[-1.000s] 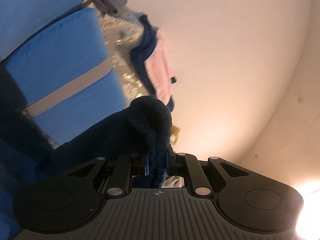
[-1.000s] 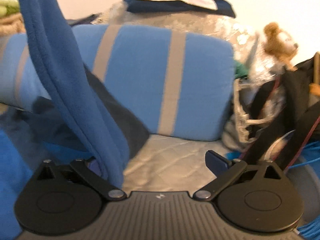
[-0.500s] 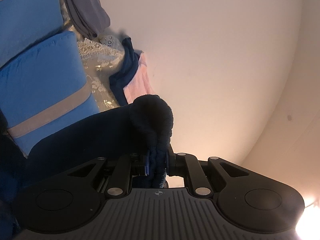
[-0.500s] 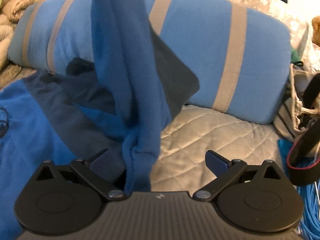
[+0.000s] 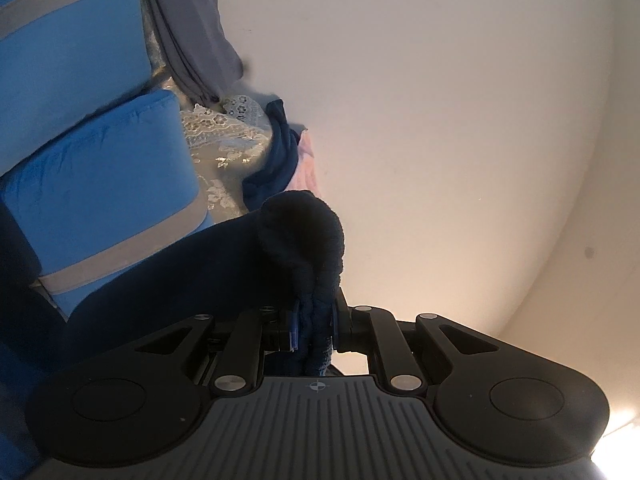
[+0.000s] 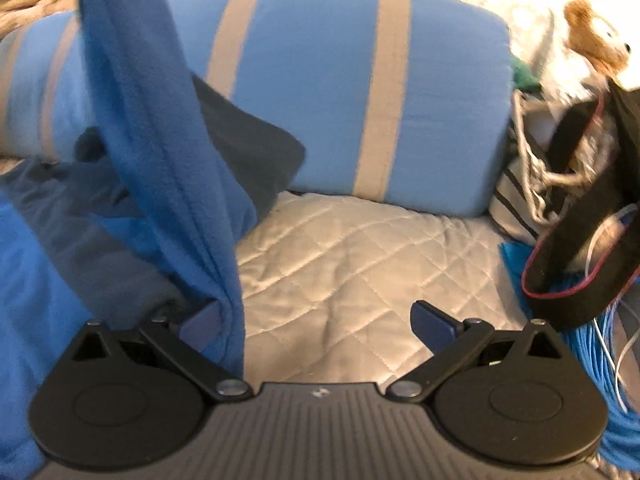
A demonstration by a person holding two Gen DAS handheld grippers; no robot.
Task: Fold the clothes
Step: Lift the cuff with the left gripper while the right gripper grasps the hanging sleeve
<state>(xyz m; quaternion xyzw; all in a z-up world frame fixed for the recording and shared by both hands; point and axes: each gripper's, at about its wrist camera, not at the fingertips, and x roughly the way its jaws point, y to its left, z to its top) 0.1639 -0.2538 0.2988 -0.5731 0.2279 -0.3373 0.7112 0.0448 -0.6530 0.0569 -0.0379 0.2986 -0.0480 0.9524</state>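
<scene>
Two grippers share one garment here, though only one of them has it. The left gripper (image 5: 314, 326) is clamped on a bunched fold of the blue fleece (image 6: 168, 152), which bulges dark above its fingers and trails away to the left in its view. The right gripper (image 6: 320, 320) stands wide open, pinching nothing; a hanging band of the fleece brushes the inner face of its left finger (image 6: 202, 322) and drops past it, while the right finger (image 6: 434, 322) is bare over the quilted bedcover (image 6: 340, 248).

The main risk, by judgement, is a bad second grasp. If the right jaws close where they are, they may catch only a single edge, or miss the cloth altogether, since the band lies at one side of the gap rather than centred. A thick wad in the left grip could also creep out under the weight of the hanging cloth, and the fold would then go crooked.

Room is uneven. The bedcover offers open space straight ahead and to the right of the fleece. At the far edge a striped blue cushion (image 6: 340, 80) blocks further reach. On the right, a black strap (image 6: 576, 276), blue cords (image 6: 600, 360) and a teddy bear (image 6: 592, 36) crowd the margin and could snag a swung sleeve. To the left, the rest of the fleece lies spread.
</scene>
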